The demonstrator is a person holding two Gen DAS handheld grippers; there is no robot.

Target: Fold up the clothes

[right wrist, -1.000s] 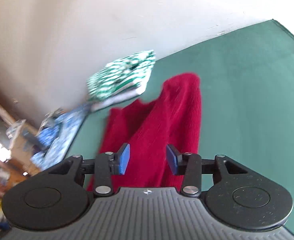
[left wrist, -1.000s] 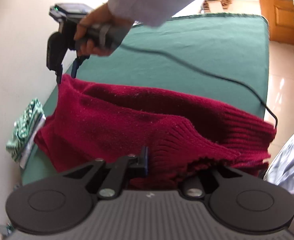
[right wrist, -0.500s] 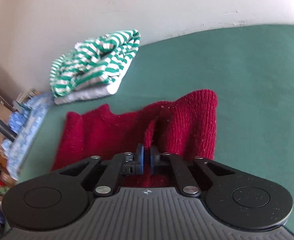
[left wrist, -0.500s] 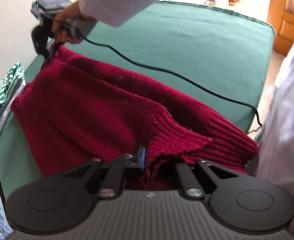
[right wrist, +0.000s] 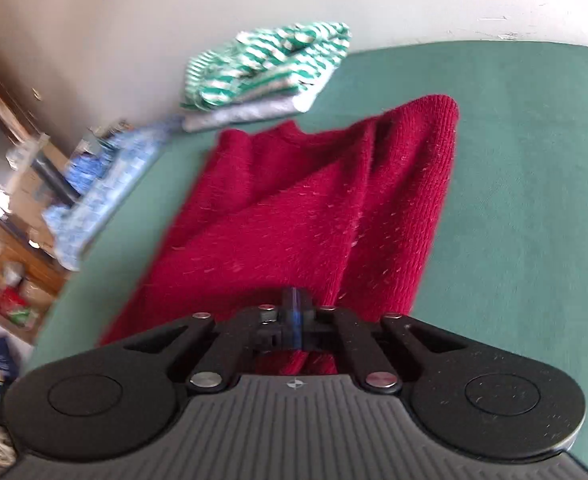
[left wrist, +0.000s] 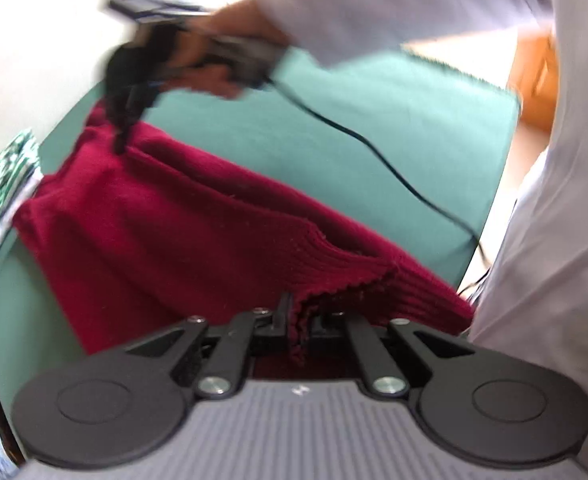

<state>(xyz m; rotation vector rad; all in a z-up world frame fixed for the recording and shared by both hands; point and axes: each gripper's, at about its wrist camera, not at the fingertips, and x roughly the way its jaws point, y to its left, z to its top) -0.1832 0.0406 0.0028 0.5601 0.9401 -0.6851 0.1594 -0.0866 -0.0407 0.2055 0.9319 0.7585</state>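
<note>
A dark red knit sweater (left wrist: 182,236) hangs stretched between both grippers above the green table (left wrist: 373,128). My left gripper (left wrist: 299,320) is shut on its ribbed hem, which bunches between the fingers. My right gripper (right wrist: 294,314) is shut on the sweater's (right wrist: 294,208) other end; it also shows blurred in the left wrist view (left wrist: 120,142), held in a hand, pinching the far corner. The cloth sags onto the table (right wrist: 533,152) beyond the right gripper.
A folded green-and-white striped garment (right wrist: 270,60) on a grey one lies at the table's far edge by the wall. A blue patterned cloth (right wrist: 106,184) hangs off the left edge. The right gripper's black cable (left wrist: 373,148) crosses the table. The person's white-clothed body (left wrist: 553,240) stands at right.
Both grippers have lifted the sweater; the far end has risen off the table and the cloth pulls taut. The right gripper, open a second ago, closed on the sweater and stays shut.
</note>
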